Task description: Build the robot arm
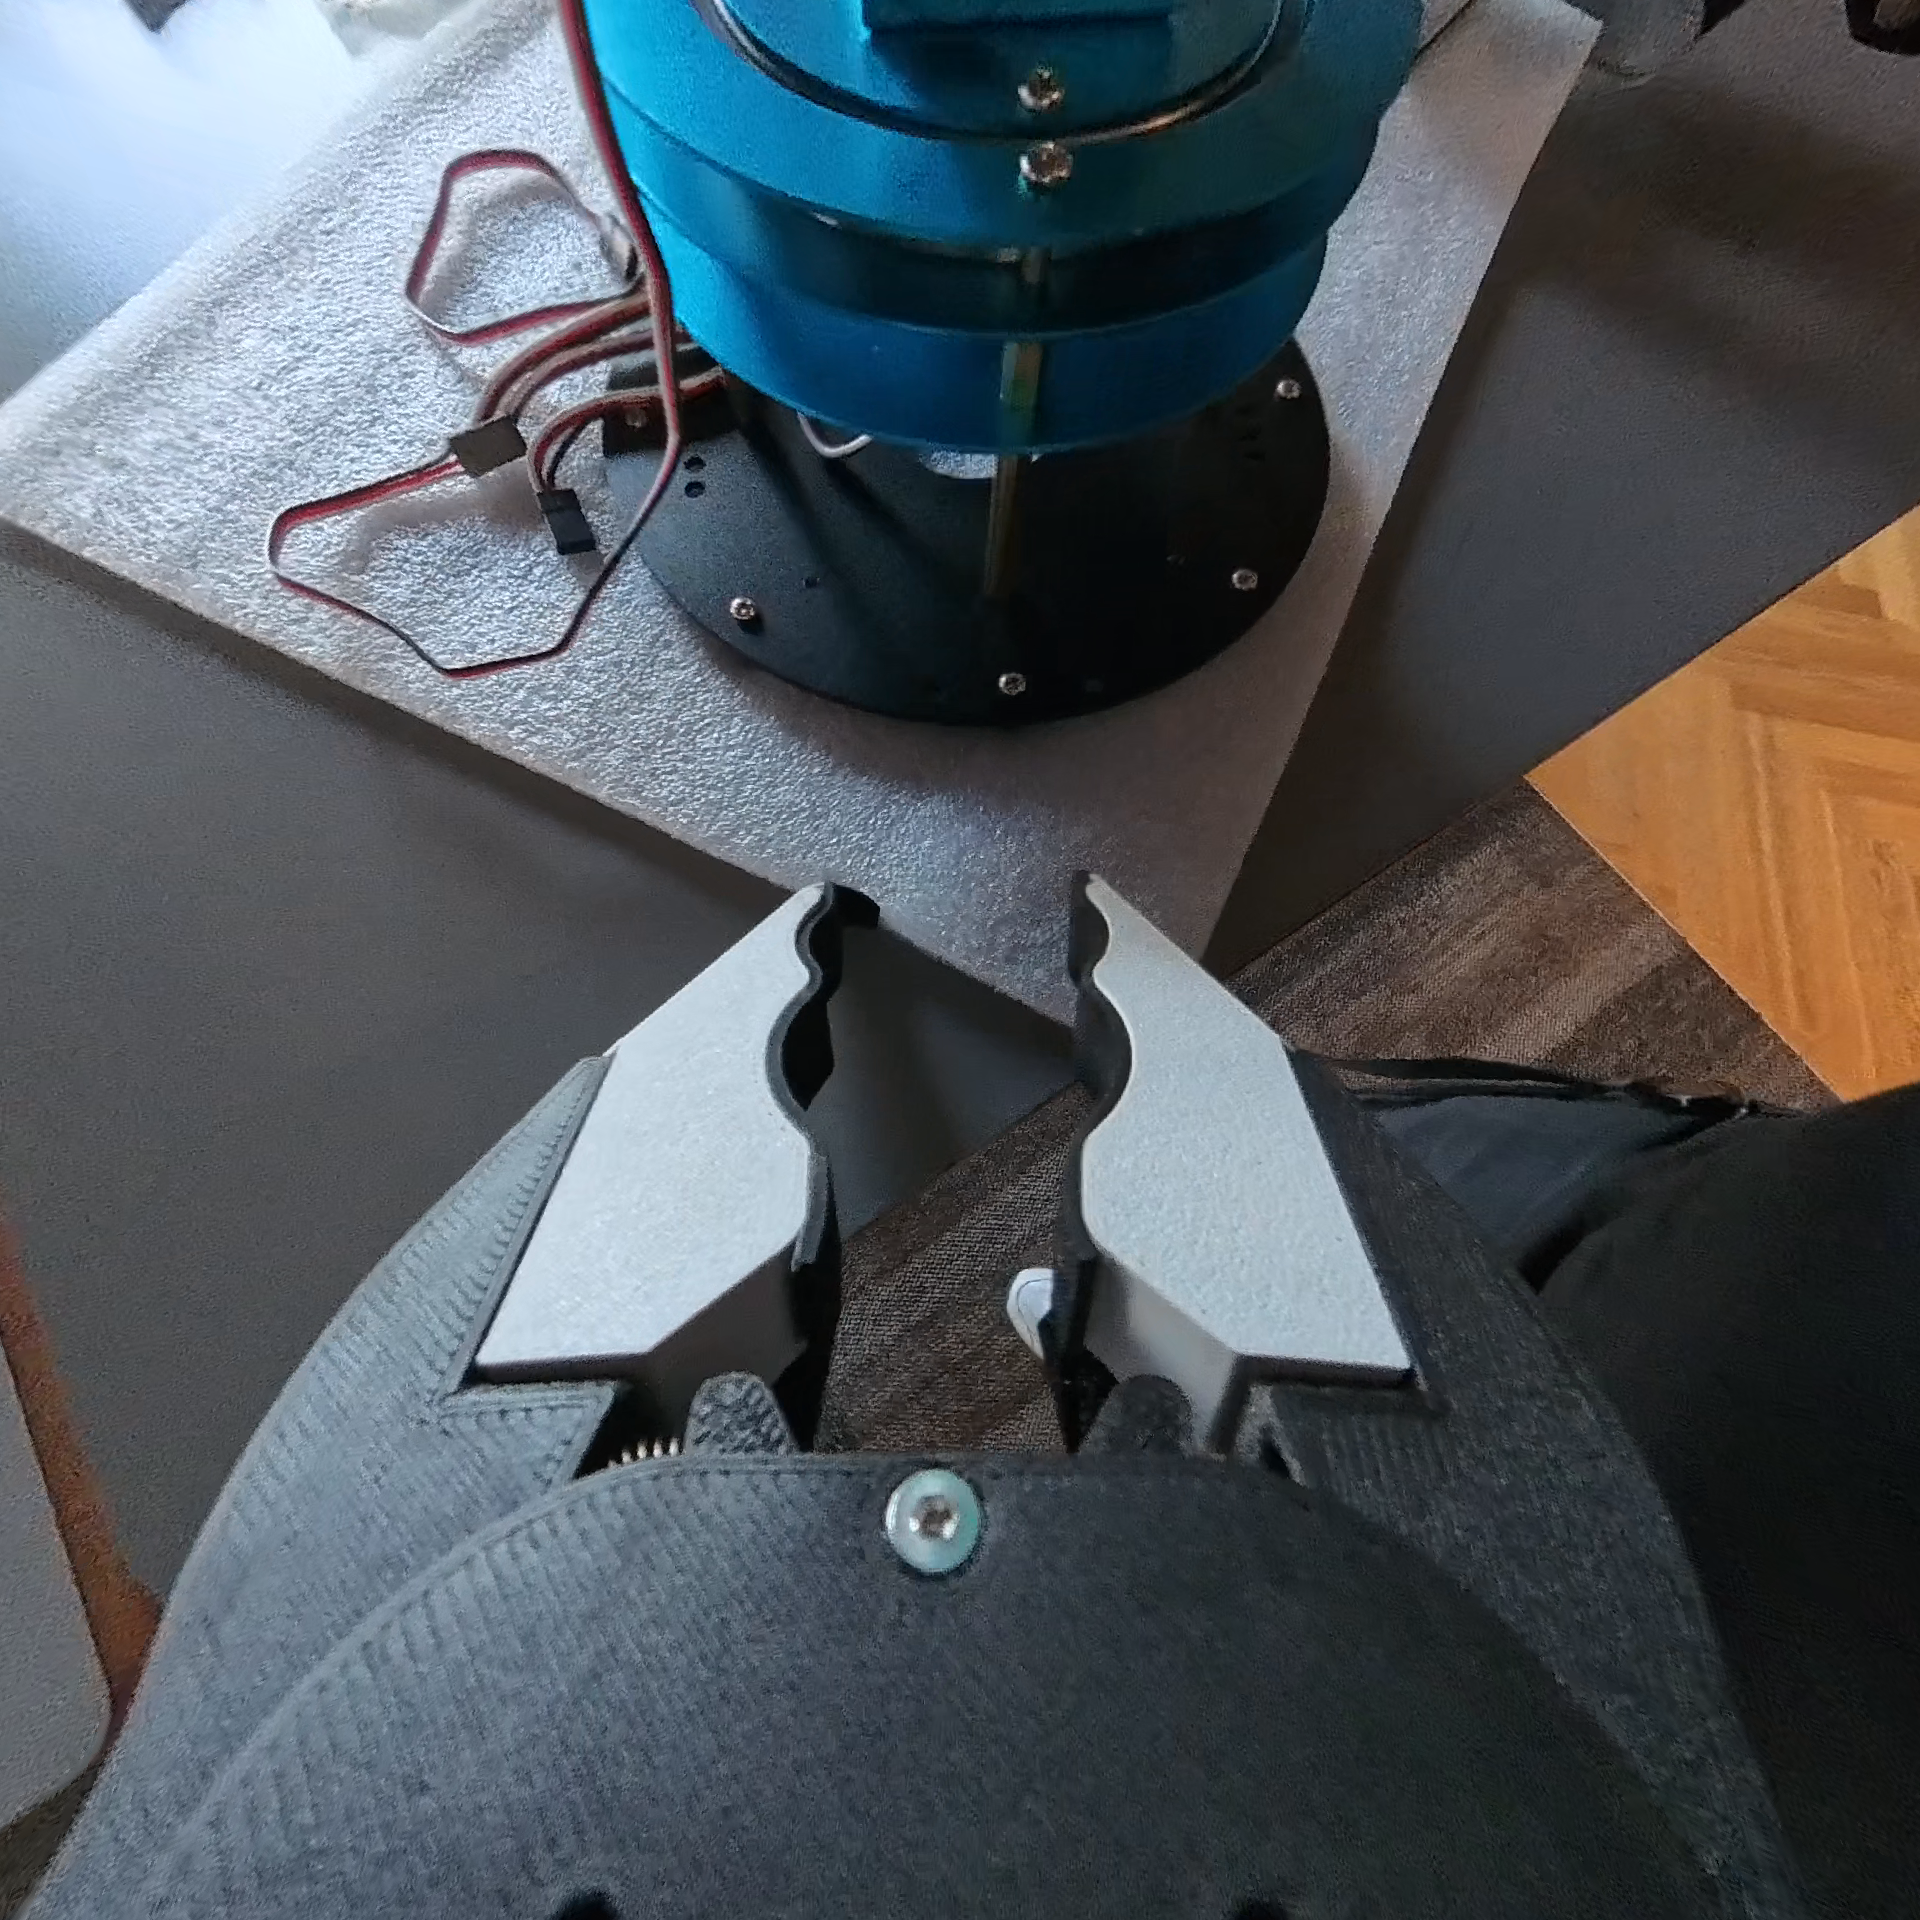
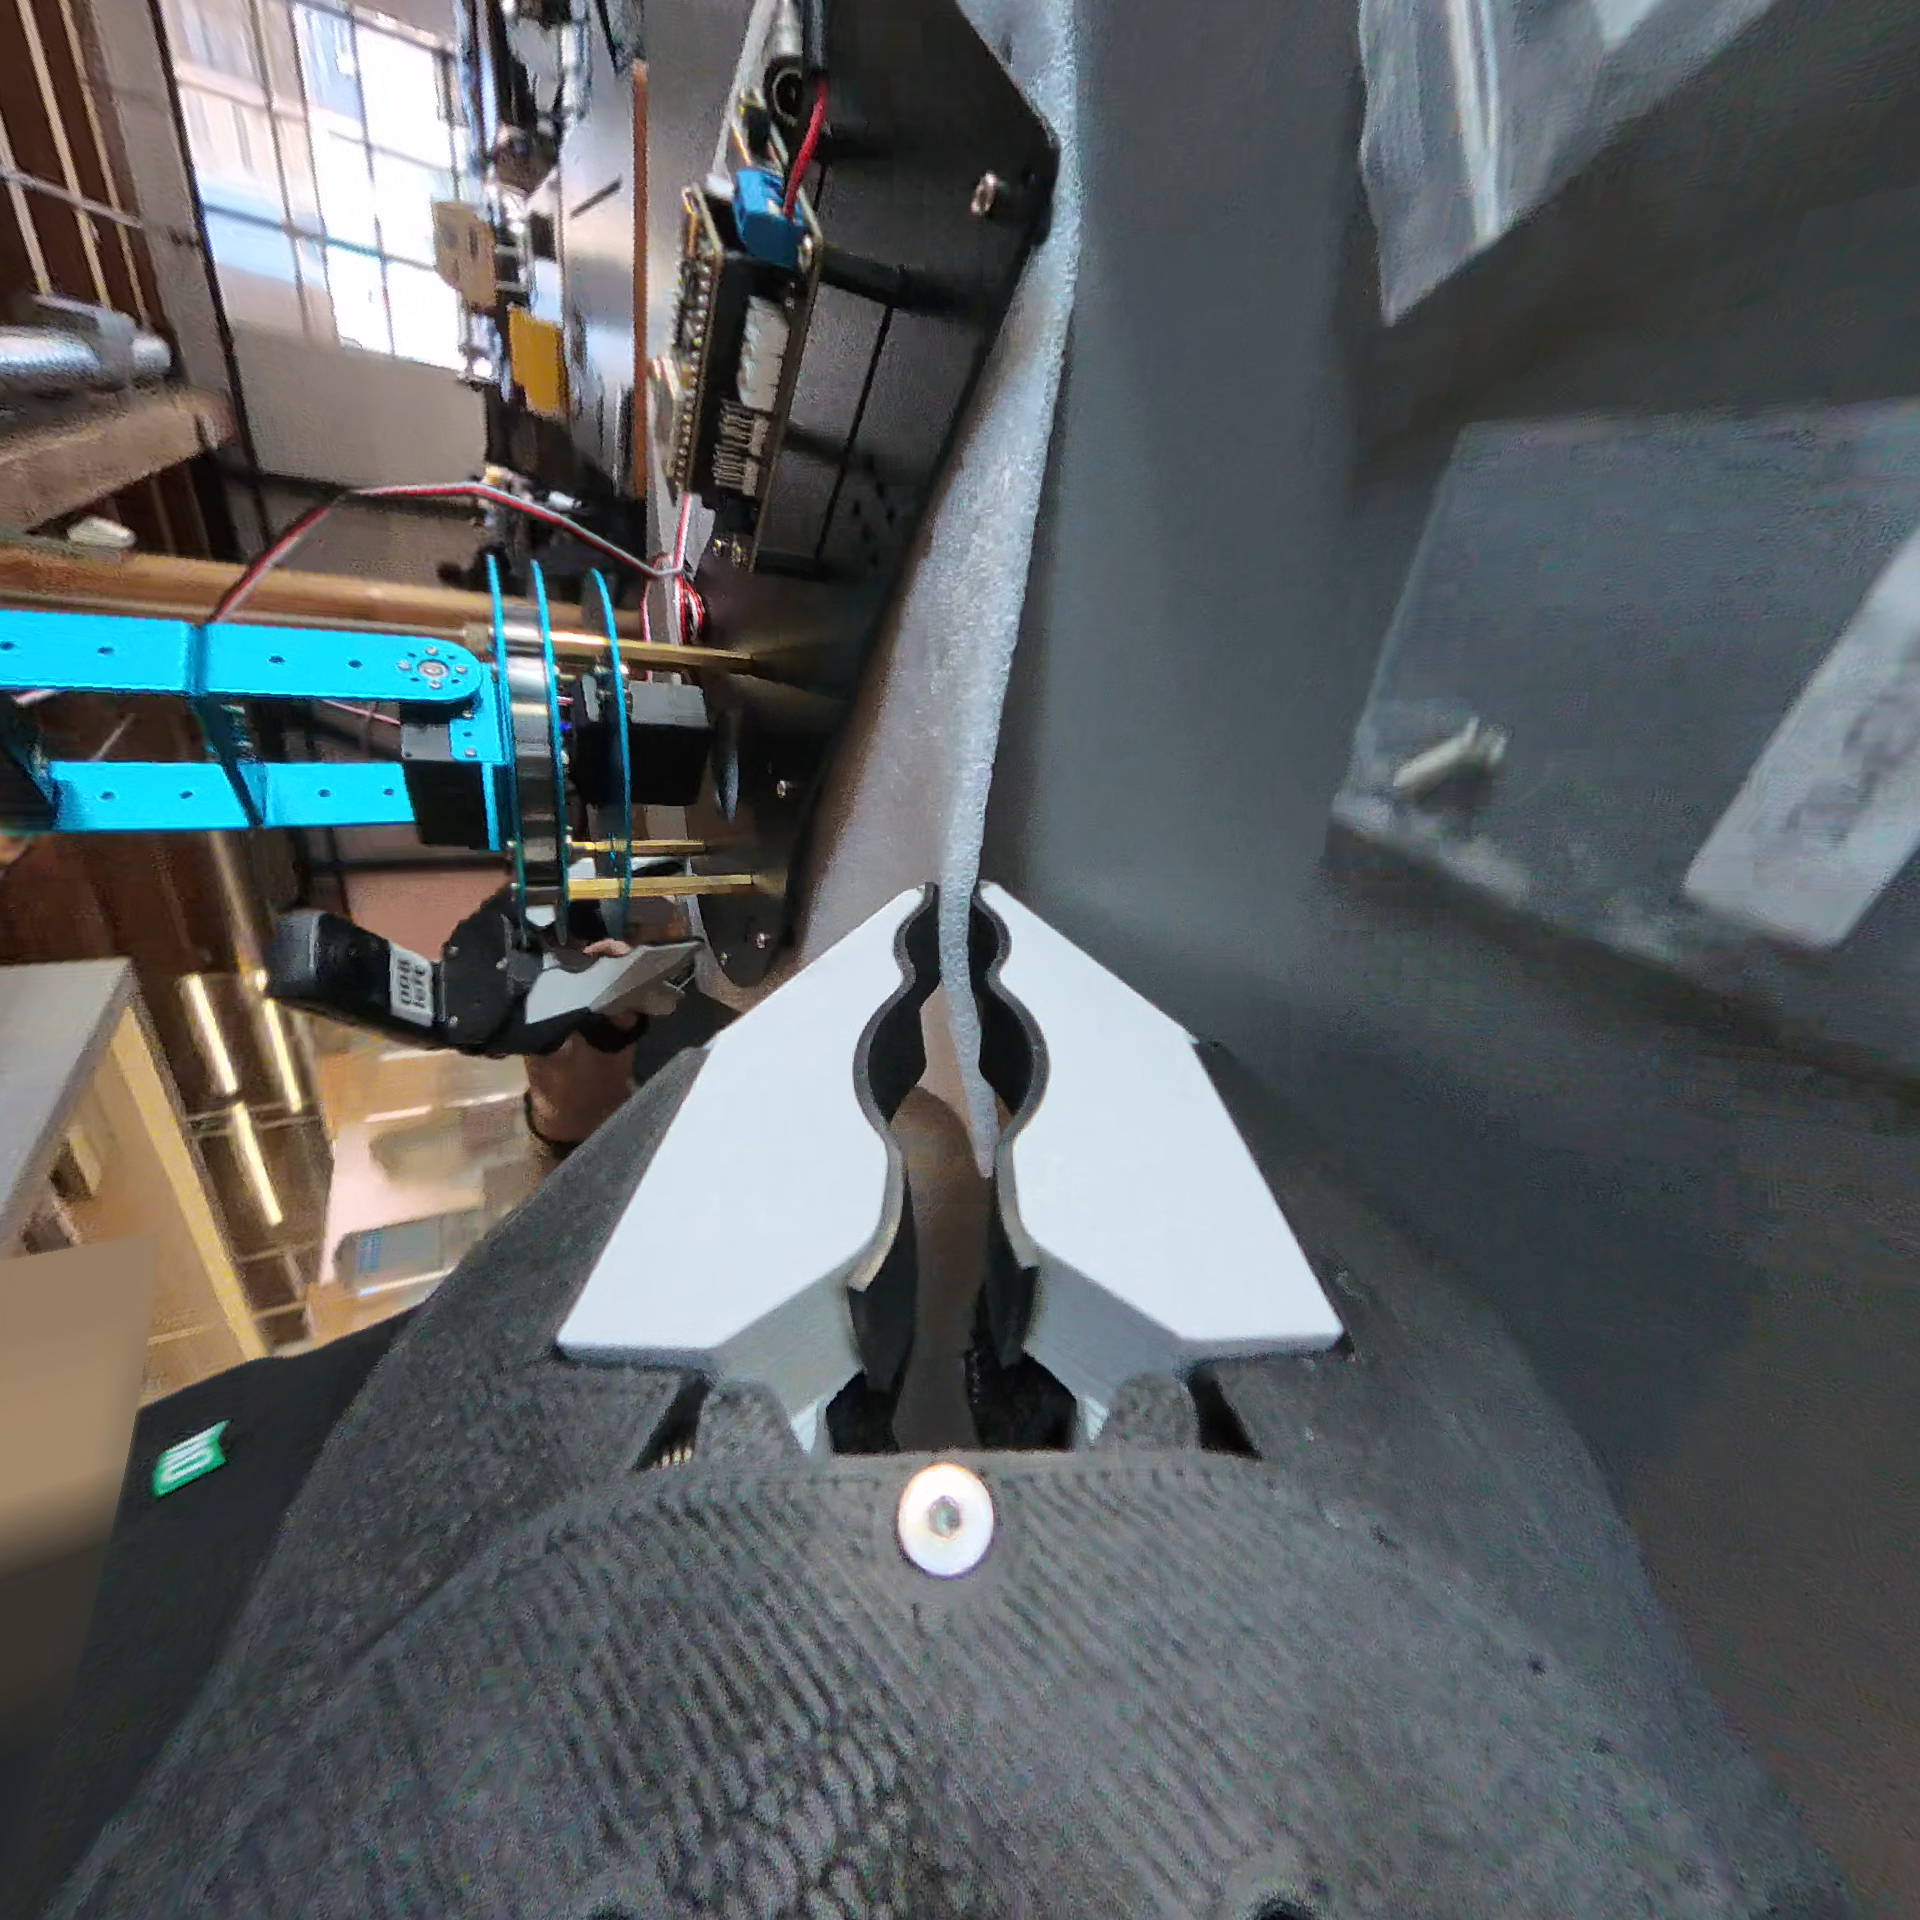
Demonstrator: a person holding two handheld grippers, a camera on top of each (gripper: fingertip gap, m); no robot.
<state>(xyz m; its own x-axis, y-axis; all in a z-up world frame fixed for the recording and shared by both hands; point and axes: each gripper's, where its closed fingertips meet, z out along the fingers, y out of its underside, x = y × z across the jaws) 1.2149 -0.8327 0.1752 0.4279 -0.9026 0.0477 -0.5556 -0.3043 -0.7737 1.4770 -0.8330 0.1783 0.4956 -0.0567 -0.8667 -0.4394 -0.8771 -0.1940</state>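
Observation:
My left gripper [image 1: 961, 914] is open and empty. It hovers over the near corner of a grey foam mat [image 1: 312, 416] on a dark table [image 1: 260, 883]. On the mat stands a small robot arm with stacked blue discs [image 1: 966, 312] on a round black base plate [image 1: 914, 613]. My right gripper [image 2: 953, 896] is shut on the thin edge of the foam mat [image 2: 997, 623], which runs between its fingers. The right wrist view is turned sideways and shows the blue arm [image 2: 208, 665], its circuit board [image 2: 748, 343] and the left gripper [image 2: 582, 982] beyond the base.
Loose red, black and white wires [image 1: 468, 457] with connectors lie on the mat left of the base. A clear plastic bag with a small screw [image 2: 1449, 758] lies on the table. Carpet [image 1: 1507, 987] and wood floor [image 1: 1714, 779] lie past the table edge. A person's dark sleeve [image 1: 1714, 1351] shows at right. The grippers' ends are close to 25 centimetres from one another.

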